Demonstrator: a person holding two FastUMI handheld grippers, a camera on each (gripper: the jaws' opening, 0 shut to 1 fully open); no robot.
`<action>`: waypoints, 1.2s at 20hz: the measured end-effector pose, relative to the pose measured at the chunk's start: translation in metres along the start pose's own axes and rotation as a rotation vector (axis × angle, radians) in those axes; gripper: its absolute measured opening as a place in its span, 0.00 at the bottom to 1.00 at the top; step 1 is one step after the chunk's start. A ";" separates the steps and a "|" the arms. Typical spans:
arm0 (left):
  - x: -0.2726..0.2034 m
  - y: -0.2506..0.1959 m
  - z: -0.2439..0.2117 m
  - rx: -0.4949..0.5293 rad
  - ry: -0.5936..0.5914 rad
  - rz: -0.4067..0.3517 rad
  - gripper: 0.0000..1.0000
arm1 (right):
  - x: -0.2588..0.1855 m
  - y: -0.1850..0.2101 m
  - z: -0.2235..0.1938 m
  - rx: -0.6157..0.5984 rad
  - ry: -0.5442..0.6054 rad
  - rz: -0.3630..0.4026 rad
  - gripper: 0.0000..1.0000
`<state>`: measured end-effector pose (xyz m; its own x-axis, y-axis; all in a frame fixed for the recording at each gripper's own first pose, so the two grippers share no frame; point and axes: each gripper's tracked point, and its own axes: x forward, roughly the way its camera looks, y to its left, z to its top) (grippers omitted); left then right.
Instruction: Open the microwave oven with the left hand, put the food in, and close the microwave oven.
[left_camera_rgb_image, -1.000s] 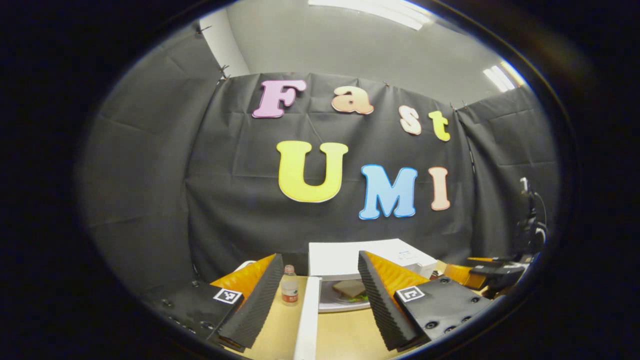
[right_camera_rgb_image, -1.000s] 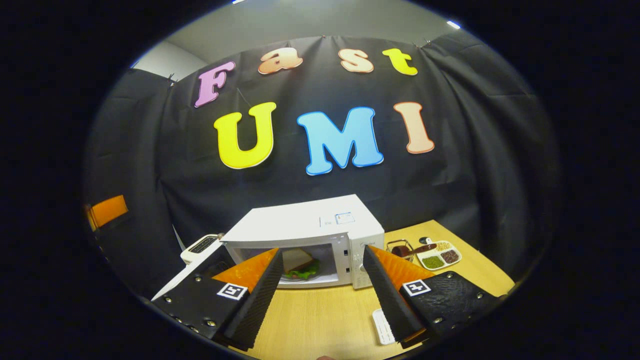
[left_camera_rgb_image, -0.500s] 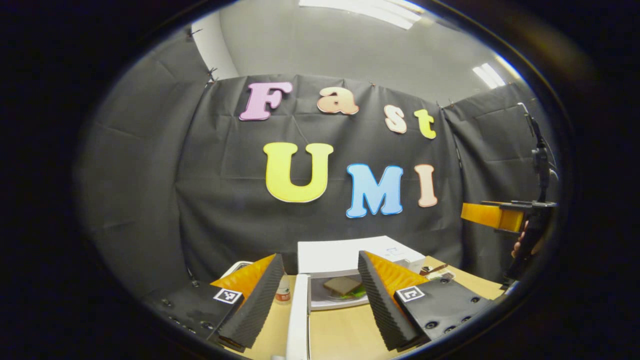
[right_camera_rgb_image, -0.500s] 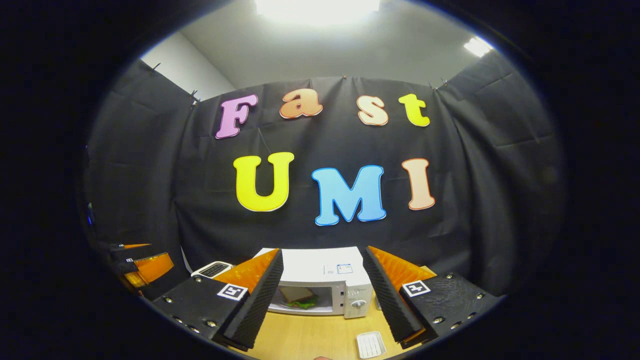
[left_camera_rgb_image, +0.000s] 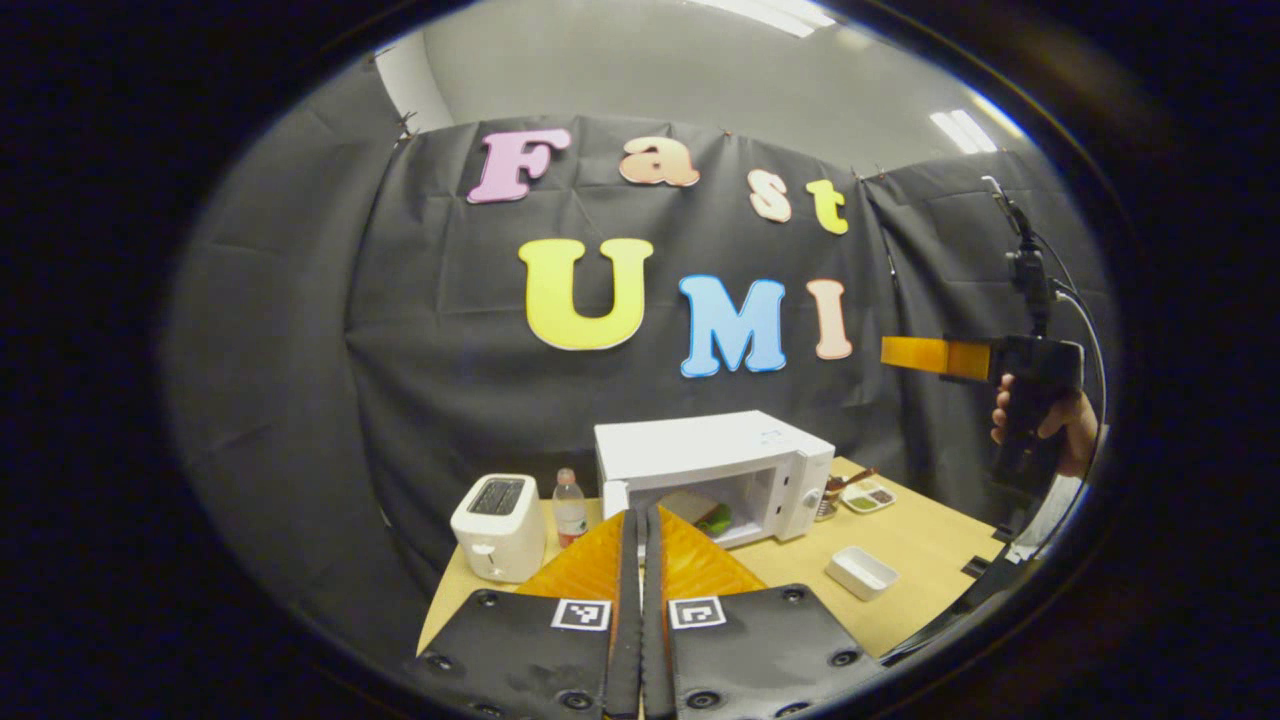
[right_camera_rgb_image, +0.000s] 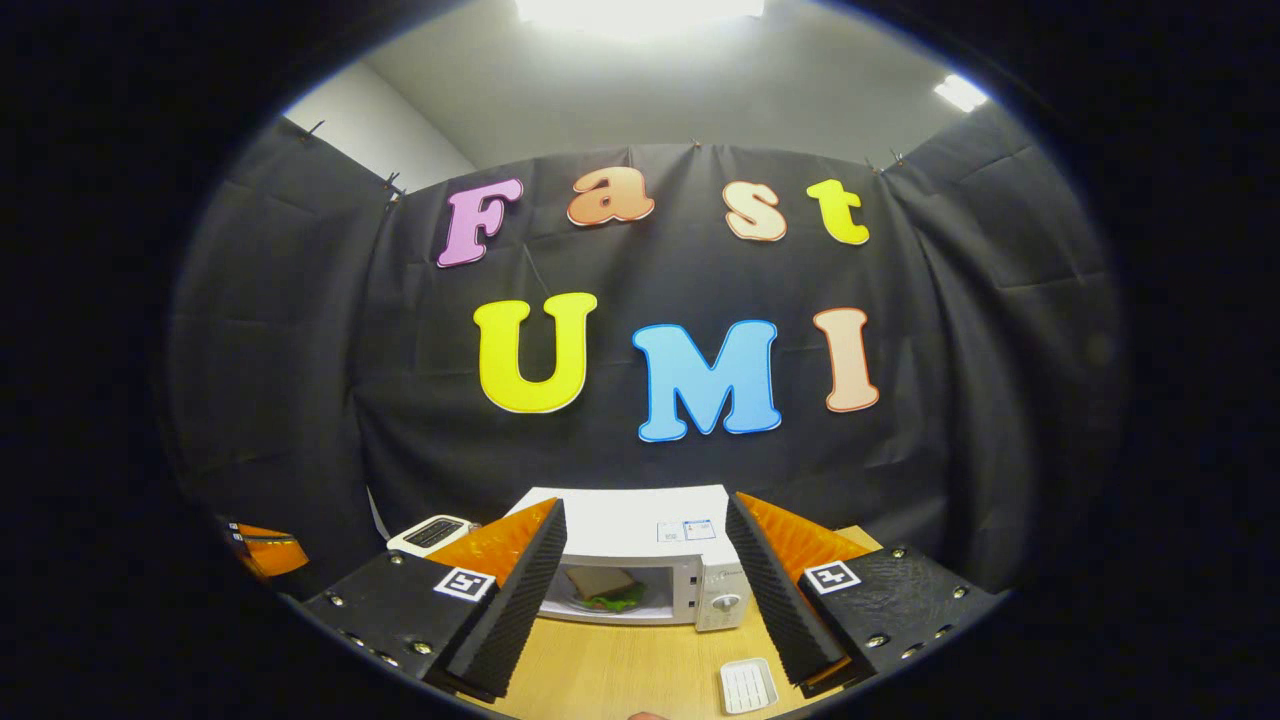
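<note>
Left gripper view: microwave oven (left_camera_rgb_image: 712, 468) is seen on the table (left_camera_rgb_image: 930, 545), door open, food (right_camera_rgb_image: 603, 590) inside on its plate. The stiff, light door is judged best pushed at its free edge. Left gripper (left_camera_rgb_image: 632, 560) is pressed together, empty; right gripper (right_camera_rgb_image: 645, 570) is spread, empty

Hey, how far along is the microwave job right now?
Done: the microwave stands open with the sandwich inside. In hand: nothing; the left gripper is shut on nothing and short of the oven, and the right gripper hangs open. Left: closing the door.
</note>
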<state>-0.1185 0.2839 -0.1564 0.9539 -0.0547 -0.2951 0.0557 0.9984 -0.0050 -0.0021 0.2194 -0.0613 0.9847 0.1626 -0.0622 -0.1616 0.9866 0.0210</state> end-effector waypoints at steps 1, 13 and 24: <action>-0.004 0.017 -0.021 -0.011 0.043 0.027 0.07 | 0.001 0.001 -0.002 0.003 0.007 0.005 0.97; -0.023 0.021 -0.151 -0.086 0.310 0.016 0.07 | 0.009 0.002 -0.014 -0.016 0.044 0.013 0.96; -0.015 -0.041 -0.146 -0.095 0.329 -0.035 0.07 | 0.015 -0.050 -0.019 -0.002 0.058 -0.003 0.96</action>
<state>-0.1782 0.2451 -0.2915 0.8047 -0.0980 -0.5855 0.0447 0.9935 -0.1049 0.0197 0.1726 -0.0823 0.9798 0.1597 -0.1200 -0.1586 0.9872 0.0187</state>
